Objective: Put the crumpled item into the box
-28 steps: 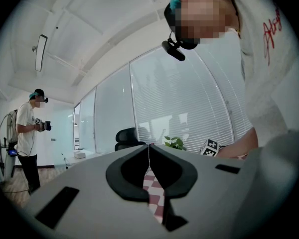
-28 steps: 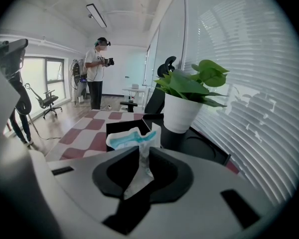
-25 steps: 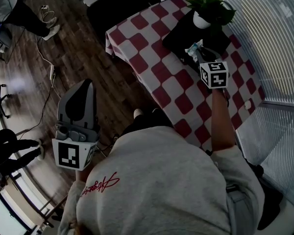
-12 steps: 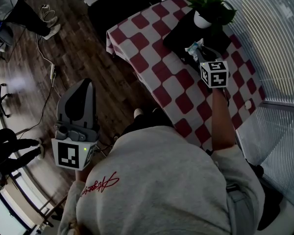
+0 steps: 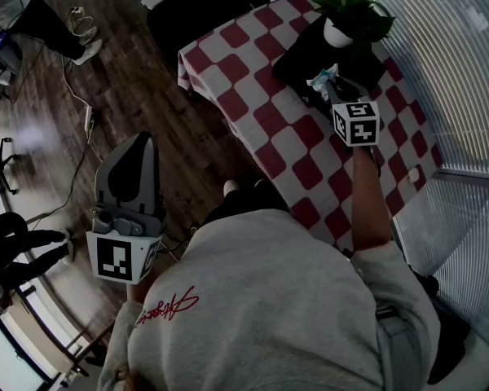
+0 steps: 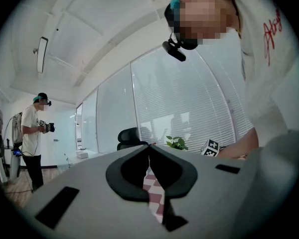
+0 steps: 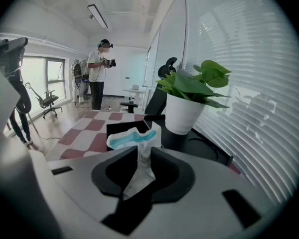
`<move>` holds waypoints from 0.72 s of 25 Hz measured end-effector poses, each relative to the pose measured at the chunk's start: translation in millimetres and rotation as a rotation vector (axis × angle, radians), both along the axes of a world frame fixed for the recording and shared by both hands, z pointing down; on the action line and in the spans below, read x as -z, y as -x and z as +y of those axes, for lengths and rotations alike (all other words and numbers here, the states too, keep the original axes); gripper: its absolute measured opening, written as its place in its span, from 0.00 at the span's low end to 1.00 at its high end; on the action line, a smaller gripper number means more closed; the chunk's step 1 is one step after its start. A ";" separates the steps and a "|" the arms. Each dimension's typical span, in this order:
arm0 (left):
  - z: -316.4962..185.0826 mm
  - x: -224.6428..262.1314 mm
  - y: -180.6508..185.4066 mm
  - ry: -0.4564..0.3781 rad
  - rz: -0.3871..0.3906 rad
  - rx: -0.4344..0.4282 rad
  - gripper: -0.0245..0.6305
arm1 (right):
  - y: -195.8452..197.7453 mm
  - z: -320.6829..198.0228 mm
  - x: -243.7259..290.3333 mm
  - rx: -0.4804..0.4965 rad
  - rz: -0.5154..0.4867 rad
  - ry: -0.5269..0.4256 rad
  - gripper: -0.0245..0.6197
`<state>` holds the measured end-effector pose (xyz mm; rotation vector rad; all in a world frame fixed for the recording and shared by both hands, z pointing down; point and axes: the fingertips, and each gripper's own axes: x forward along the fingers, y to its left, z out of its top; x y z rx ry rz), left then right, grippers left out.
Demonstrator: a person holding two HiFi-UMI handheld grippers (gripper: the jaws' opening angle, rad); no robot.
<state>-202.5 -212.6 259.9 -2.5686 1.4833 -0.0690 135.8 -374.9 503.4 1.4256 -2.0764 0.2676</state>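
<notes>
The crumpled item (image 7: 133, 138), white paper with a teal stripe, sticks up between the jaws of my right gripper (image 7: 138, 152), which is shut on it. In the head view the same item (image 5: 321, 78) hangs at the tip of the right gripper (image 5: 334, 90), just over the near edge of the black box (image 5: 303, 55). From the right gripper view the box (image 7: 120, 128) lies directly behind the item. My left gripper (image 5: 133, 155) is held over the floor, well left of the table, shut with nothing in it; its jaws (image 6: 149, 149) meet.
A potted plant (image 5: 345, 16) in a white pot (image 7: 182, 114) stands at the box's far end. The red-and-white checked table (image 5: 261, 112) runs along the window blinds (image 5: 464, 72). A person (image 7: 97, 76) and office chairs (image 7: 46, 102) stand on the wooden floor beyond.
</notes>
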 end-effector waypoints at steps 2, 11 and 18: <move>0.1 -0.6 -1.0 0.003 -0.002 -0.001 0.06 | 0.1 0.2 -0.5 0.002 -0.003 0.003 0.18; -1.2 -0.5 -3.8 0.002 -0.002 -0.004 0.06 | -0.8 0.2 0.4 -0.004 -0.016 0.000 0.18; 0.5 1.3 -3.9 -0.004 -0.002 -0.004 0.06 | 1.3 4.2 5.0 -0.016 -0.030 -0.023 0.17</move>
